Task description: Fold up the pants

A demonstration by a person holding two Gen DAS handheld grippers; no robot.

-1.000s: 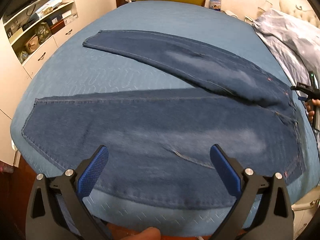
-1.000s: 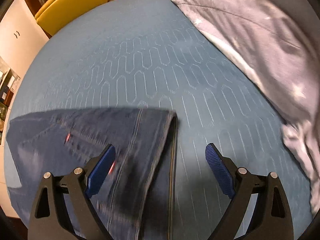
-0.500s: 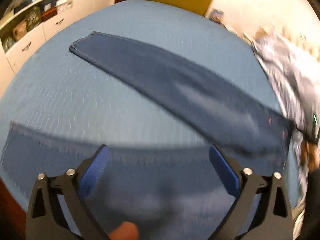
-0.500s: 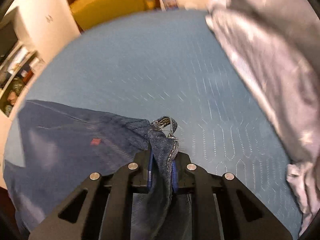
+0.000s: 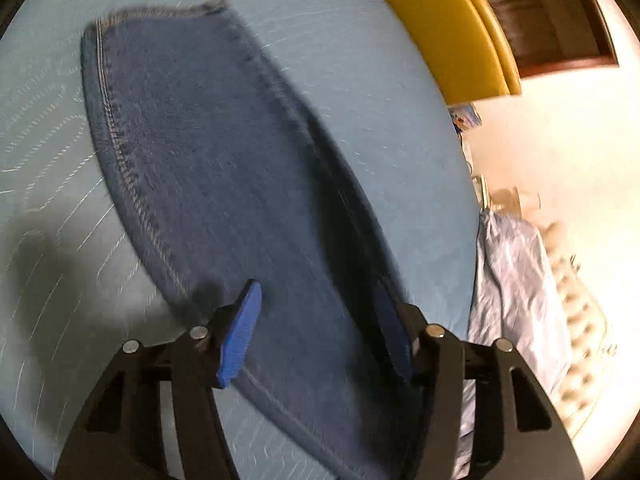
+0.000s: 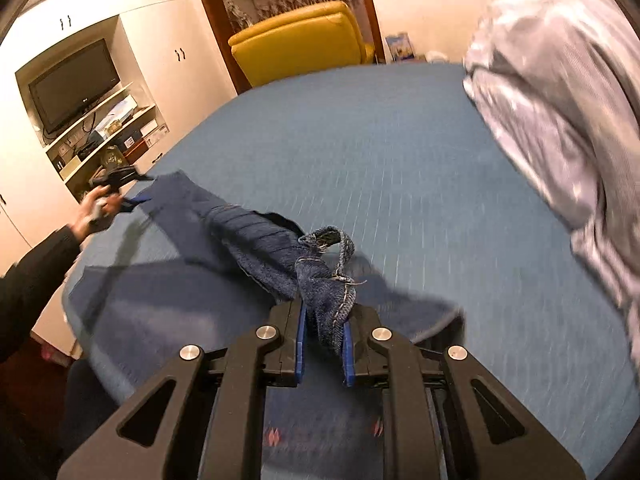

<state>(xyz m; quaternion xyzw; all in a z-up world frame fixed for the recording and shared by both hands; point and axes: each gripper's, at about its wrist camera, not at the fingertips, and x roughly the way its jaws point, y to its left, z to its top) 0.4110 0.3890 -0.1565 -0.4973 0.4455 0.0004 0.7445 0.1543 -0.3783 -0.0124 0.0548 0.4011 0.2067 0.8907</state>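
Note:
Dark blue jeans lie on a blue bedspread. In the left wrist view one jeans leg (image 5: 208, 168) runs from the hem at the upper left down between my left gripper's (image 5: 320, 336) open fingers, which hover just over the cloth. In the right wrist view my right gripper (image 6: 324, 344) is shut on a bunched waistband corner of the jeans (image 6: 326, 280) and holds it raised above the bed. The far leg is lifted toward the left gripper (image 6: 120, 188) at the left; the view does not show whether it touches.
A grey star-print duvet (image 6: 560, 100) is heaped along the bed's right side. A yellow armchair (image 6: 300, 44) stands past the far edge. White cupboards with a TV (image 6: 76, 84) and shelves line the left wall.
My right gripper closed on the waistband corner and lifted it. My left gripper moved from the near leg across the bed to the far leg's hem end, and its fingers have narrowed.

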